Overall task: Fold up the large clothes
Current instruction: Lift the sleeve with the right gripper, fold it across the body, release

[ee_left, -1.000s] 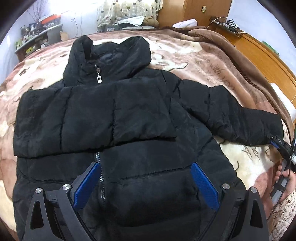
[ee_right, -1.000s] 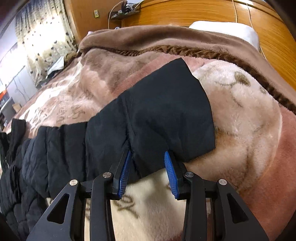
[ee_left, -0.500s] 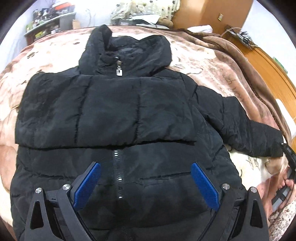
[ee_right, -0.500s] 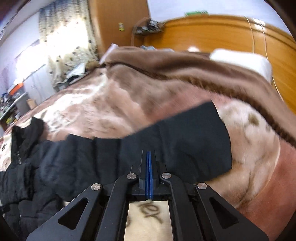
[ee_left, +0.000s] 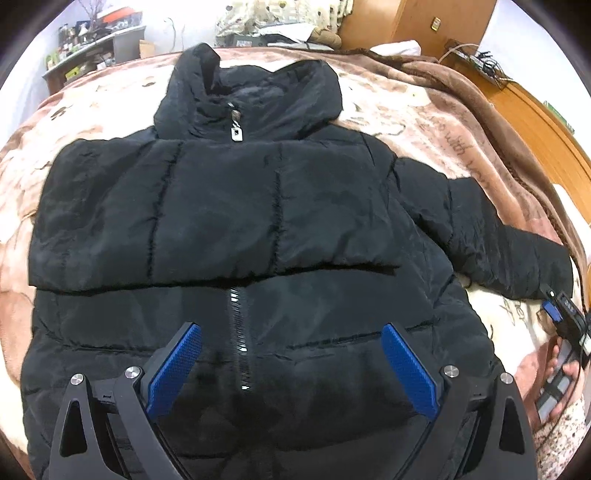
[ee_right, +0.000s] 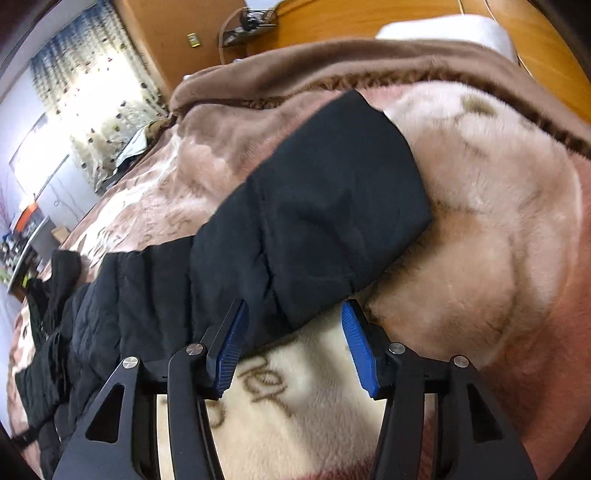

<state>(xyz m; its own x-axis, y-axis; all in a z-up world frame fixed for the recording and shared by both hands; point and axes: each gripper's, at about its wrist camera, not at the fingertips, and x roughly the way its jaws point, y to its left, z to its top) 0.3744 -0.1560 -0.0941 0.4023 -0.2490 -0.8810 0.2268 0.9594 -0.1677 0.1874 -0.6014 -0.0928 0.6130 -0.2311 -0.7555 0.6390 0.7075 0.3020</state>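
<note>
A black puffer jacket (ee_left: 295, 229) lies front up and zipped on the bed's plush blanket (ee_left: 424, 122). One sleeve (ee_left: 166, 221) is folded across its chest. The other sleeve (ee_left: 509, 254) stretches out to the right. My left gripper (ee_left: 290, 328) hovers open over the jacket's lower front, with nothing between its pads. My right gripper (ee_right: 293, 310) is at that outstretched sleeve's cuff (ee_right: 332, 206). Its jaws are opening and straddle the cuff's near edge, with the pads off the fabric. It also shows in the left wrist view as the right gripper (ee_left: 557, 314).
A wooden headboard (ee_right: 406, 22) and a white pillow (ee_right: 450, 33) stand beyond a bunched brown blanket fold (ee_right: 332, 70). Cluttered shelves (ee_left: 92, 48) and a curtained window (ee_right: 99, 103) are past the far side. A hand (ee_left: 561, 373) holds the right gripper's handle.
The right gripper closed empty in front of the cuff, then opened again closer to it. The left gripper drifted slightly left, so the jacket sits more centred.
</note>
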